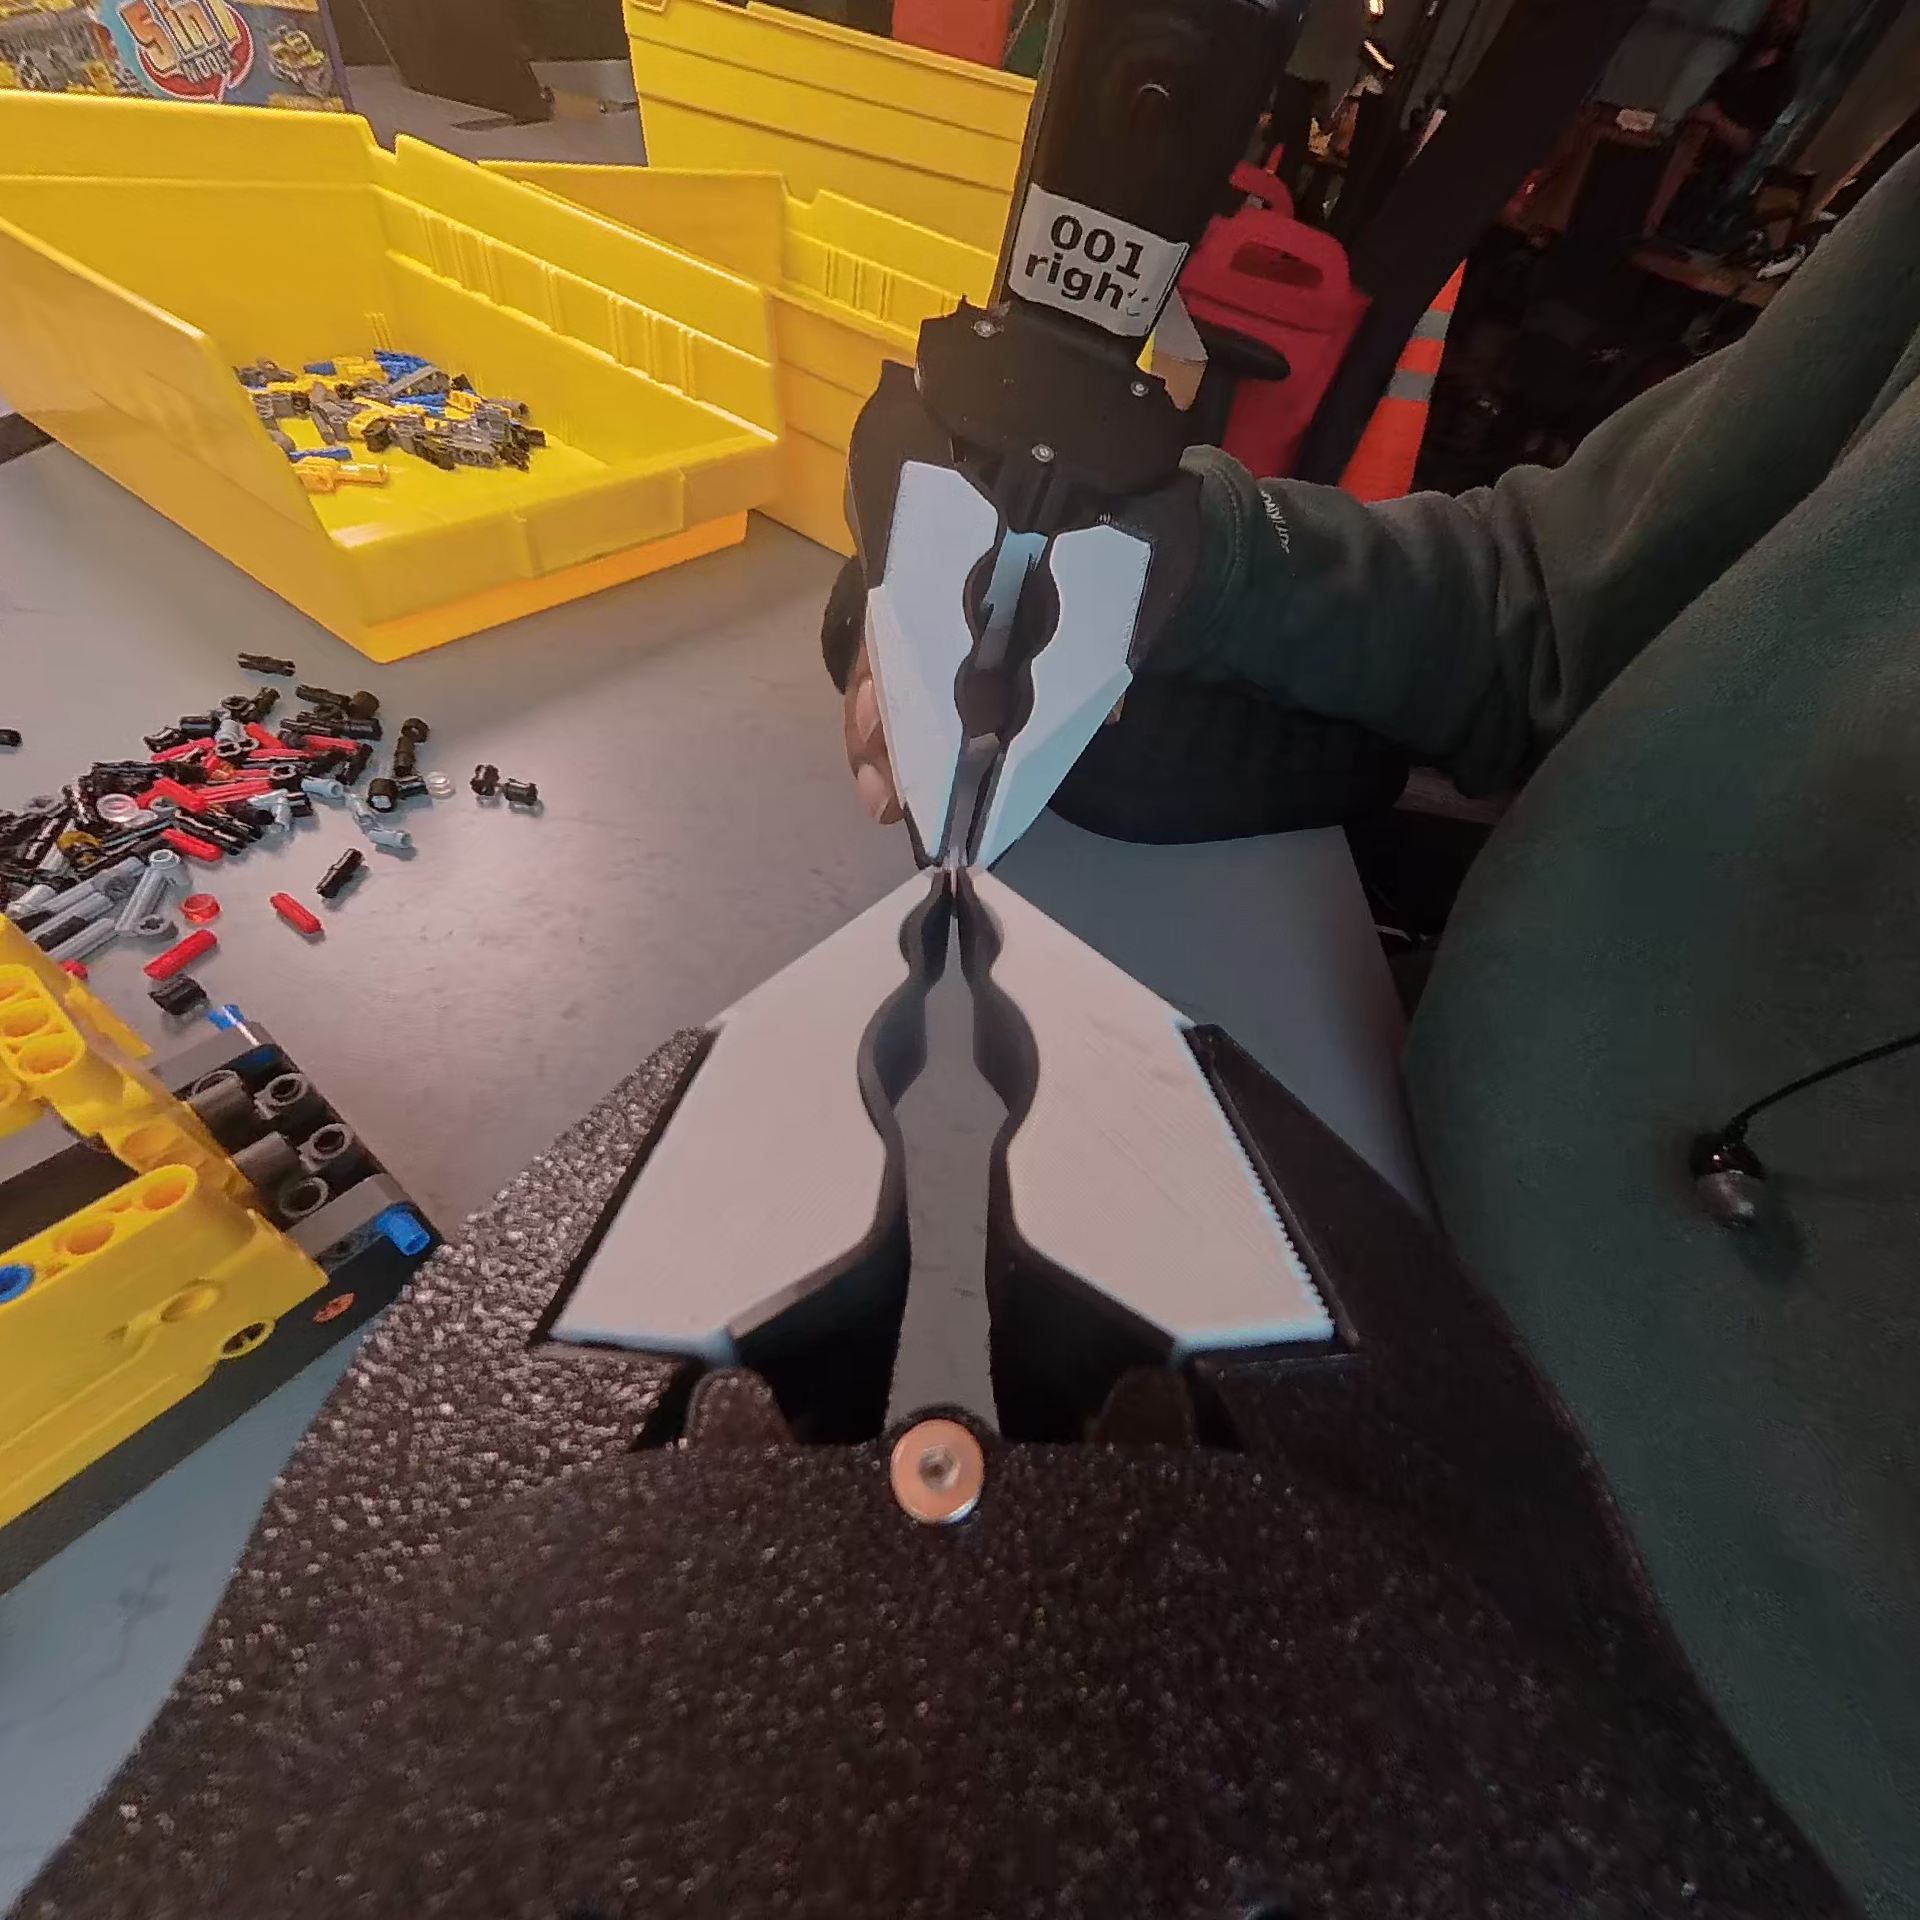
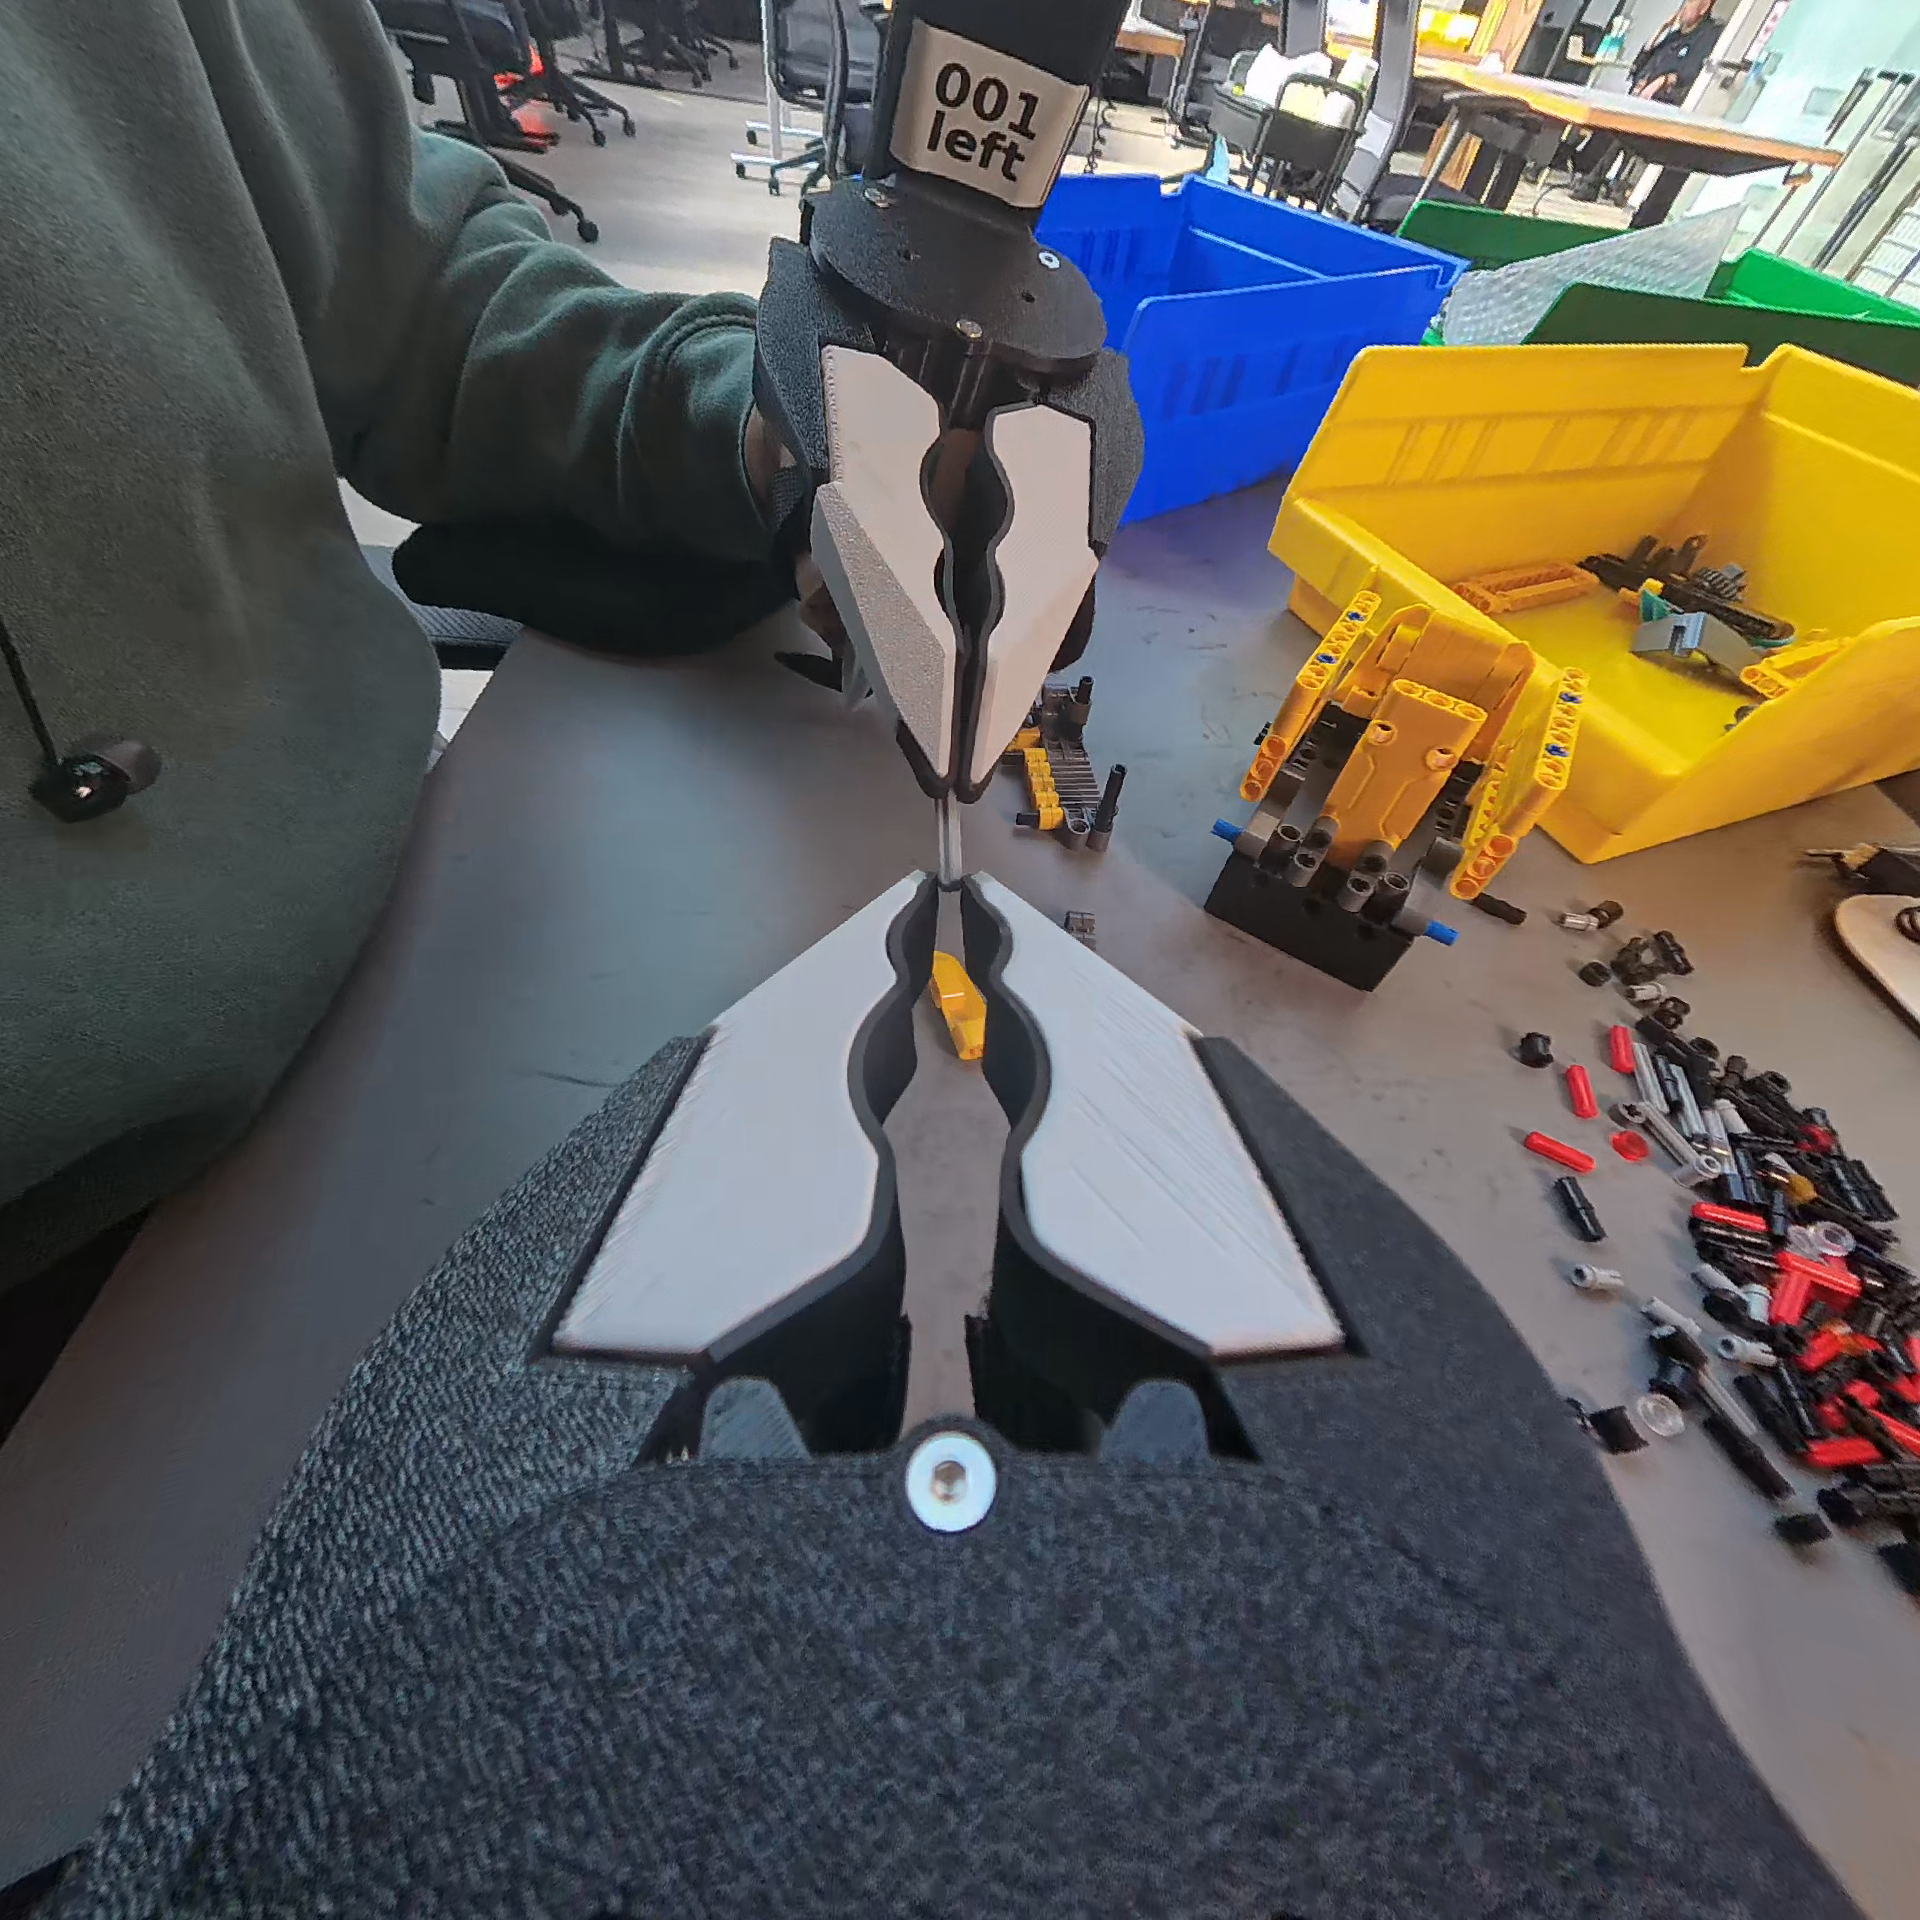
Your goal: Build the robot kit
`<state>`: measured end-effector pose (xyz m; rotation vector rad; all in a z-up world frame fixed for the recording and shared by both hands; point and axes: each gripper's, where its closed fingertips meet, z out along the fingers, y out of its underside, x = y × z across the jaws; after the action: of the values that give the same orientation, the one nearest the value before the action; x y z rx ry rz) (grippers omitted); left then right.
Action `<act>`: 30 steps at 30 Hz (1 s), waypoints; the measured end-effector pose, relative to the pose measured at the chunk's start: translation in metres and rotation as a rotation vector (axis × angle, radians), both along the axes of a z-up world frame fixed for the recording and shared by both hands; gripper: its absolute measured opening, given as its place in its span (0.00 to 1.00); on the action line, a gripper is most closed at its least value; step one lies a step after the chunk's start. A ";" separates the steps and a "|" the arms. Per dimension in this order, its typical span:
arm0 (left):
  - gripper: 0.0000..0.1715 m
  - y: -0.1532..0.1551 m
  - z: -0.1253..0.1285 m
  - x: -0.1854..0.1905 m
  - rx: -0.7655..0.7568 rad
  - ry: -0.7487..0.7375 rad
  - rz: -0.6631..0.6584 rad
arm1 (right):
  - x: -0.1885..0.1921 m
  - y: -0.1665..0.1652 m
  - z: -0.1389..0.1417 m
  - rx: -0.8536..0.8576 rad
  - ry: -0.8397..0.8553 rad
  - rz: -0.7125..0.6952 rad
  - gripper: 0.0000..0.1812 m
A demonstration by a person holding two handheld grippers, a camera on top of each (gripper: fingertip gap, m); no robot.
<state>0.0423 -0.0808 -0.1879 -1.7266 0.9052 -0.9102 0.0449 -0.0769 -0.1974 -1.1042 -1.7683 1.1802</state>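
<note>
Grey thin rod (image 2: 949,844) sits between your two grippers, above the near edge of the grey table (image 2: 644,831). Your right gripper (image 2: 948,883) is clenched on one end of it, and your left gripper (image 2: 948,795) is clenched on the other end, tip to tip. In the left wrist view, the left gripper (image 1: 952,878) and the right gripper (image 1: 952,857) almost touch, and the rod is nearly hidden there. On the table under the right gripper lies a small yellow piece (image 2: 958,1003). To the right stands a yellow and black block model (image 2: 1392,769), near a yellow bin (image 2: 1621,436). Loose black and red parts (image 2: 1766,1247) lie on the near right.
</note>
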 end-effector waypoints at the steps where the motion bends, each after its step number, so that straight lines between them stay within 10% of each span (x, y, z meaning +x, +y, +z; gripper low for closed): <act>1: 0.00 0.000 0.000 0.000 -0.002 0.000 0.002 | 0.000 0.000 0.001 0.000 0.005 -0.002 0.02; 30: 0.02 -0.001 0.000 0.004 -0.028 -0.044 -0.021 | -0.002 -0.001 0.010 0.051 0.057 -0.016 0.02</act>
<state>0.0463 -0.0822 -0.1882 -1.7173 0.8863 -0.9752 0.0425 -0.0783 -0.1870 -1.0435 -1.7338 1.1402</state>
